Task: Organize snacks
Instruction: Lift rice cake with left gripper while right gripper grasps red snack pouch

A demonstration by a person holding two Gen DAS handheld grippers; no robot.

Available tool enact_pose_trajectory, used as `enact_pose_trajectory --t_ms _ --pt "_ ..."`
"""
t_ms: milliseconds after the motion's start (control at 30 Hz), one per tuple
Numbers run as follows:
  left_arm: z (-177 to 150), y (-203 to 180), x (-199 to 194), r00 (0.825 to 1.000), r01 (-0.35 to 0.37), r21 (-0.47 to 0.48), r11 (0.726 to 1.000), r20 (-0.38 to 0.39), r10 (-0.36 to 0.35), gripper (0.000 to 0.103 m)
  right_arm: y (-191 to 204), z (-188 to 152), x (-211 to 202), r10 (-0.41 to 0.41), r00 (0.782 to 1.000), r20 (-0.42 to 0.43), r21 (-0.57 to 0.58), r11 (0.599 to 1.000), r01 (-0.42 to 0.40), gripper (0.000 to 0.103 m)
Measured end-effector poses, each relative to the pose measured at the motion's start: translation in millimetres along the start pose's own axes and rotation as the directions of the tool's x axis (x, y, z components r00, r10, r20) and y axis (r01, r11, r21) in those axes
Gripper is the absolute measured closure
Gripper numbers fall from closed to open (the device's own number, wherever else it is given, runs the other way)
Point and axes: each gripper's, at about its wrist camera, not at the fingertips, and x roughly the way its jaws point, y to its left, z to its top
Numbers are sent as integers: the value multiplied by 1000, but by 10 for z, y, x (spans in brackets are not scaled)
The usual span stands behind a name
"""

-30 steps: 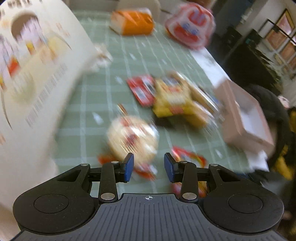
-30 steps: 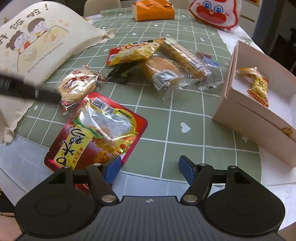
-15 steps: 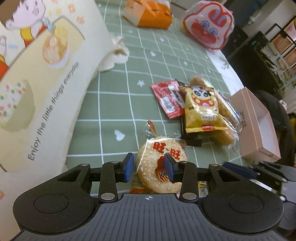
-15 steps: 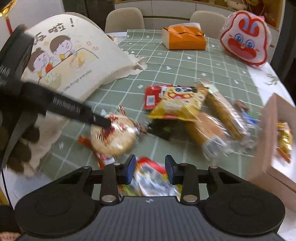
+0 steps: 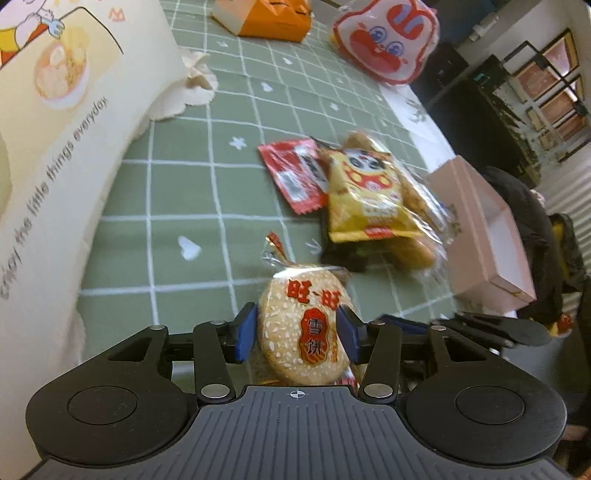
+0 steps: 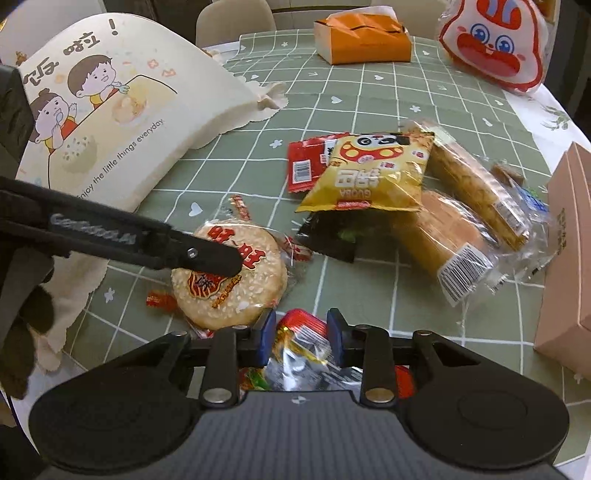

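Note:
My left gripper (image 5: 297,334) has its blue pads on both sides of a round rice cracker in clear wrap (image 5: 304,325); it also shows in the right wrist view (image 6: 229,275), lying on the green checked cloth with the left gripper's finger (image 6: 207,254) over it. My right gripper (image 6: 300,338) is closed on the edge of a red and silver snack bag (image 6: 306,360). A pile of snacks lies beyond: a yellow panda bag (image 6: 373,173), a red packet (image 6: 306,162), wrapped breads (image 6: 454,229). A pink open box (image 6: 569,273) stands at the right.
A cream cartoon-printed bag (image 6: 107,110) lies at the left. An orange tissue box (image 6: 364,35) and a red-and-white rabbit-face bag (image 6: 495,40) stand at the far end. The table edge runs along the right behind the pink box (image 5: 480,229).
My left gripper moved down onto the rice cracker and its jaws now bracket it. My right gripper closed from wide open onto the red snack bag and lifted its edge.

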Motion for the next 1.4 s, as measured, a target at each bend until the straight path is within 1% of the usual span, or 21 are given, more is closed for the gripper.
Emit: enact_pose_trajectory --t_ms 133,200,233,267,300,333,367,400,467,533,600,667,733,833,967,1100,1133,1233,1267,1333,1400 --pt "-115 -100 -138 997 76 -5 997 16 -76 52 -106 -83 -68 3 1000 18 5 1000 -3 75" --pt "-149 -160 -157 989 146 -12 989 10 -146 54 -153 -125 -101 12 1000 26 6 1000 -12 75" --pt "-154 -196 -125 986 169 -19 985 0 -169 51 -171 -148 -121 33 999 32 6 999 -34 75" --pt "-150 -245 -71 990 143 -12 990 -4 -143 51 -173 -168 -133 47 998 32 3 999 -47 75" --pt "-146 -271 -21 994 112 -9 994 -7 -112 52 -158 -185 -134 30 999 31 -11 1000 -30 75" --pt "-130 -272 28 996 84 -19 996 2 -84 57 -136 -212 -141 12 999 38 -35 999 -10 75" --pt "-112 -253 59 997 74 -47 996 19 -73 62 -130 -232 -150 6 999 44 -47 999 -4 75" --pt "-98 -236 67 997 77 -70 995 31 -75 76 -140 -251 -170 10 999 49 -49 999 -8 75" --pt "-92 -247 29 994 88 -85 992 64 -83 78 -170 -277 -230 28 998 55 -47 999 -25 75" --pt "-105 -298 -18 993 90 -61 994 79 -85 80 -170 -304 -311 24 998 66 -61 998 -20 75" --pt "-150 -345 -62 995 71 -36 997 78 -68 80 -137 -334 -389 12 998 61 -81 997 -7 67" --pt "-223 -371 -143 996 53 -13 999 79 -52 81 -84 -399 -506 9 998 60 -105 995 -2 44" --pt "-294 -374 -236 996 42 0 999 83 -42 81 -59 -506 -622 21 998 65 -127 992 -13 33" --pt "-401 -303 -363 996 18 -25 1000 85 -16 81 -98 -670 -674 10 1000 25 -126 992 -7 33" --pt "-511 -217 -534 994 -16 -34 999 105 20 81 -199 -785 -729 -22 1000 -3 -62 998 22 33" --pt "-539 -140 -649 993 -28 -27 999 114 31 81 -122 -786 -818 -127 987 97 -7 992 128 33" --pt "-542 -134 -671 992 -36 -19 999 117 38 81 -83 -774 -822 -135 985 104 5 991 135 33" --pt "-534 -103 -742 992 -43 0 999 116 43 81 50 -670 -764 -90 994 67 43 995 87 33" --pt "-535 -96 -755 993 -38 4 999 113 37 81 110 -649 -737 -81 994 77 56 995 77 33" --pt "-543 -103 -766 995 -23 32 999 101 19 81 255 -635 -648 -93 992 89 43 995 90 33" --pt "-554 -105 -765 996 -5 59 998 89 0 81 350 -645 -517 -103 993 60 35 994 101 32"
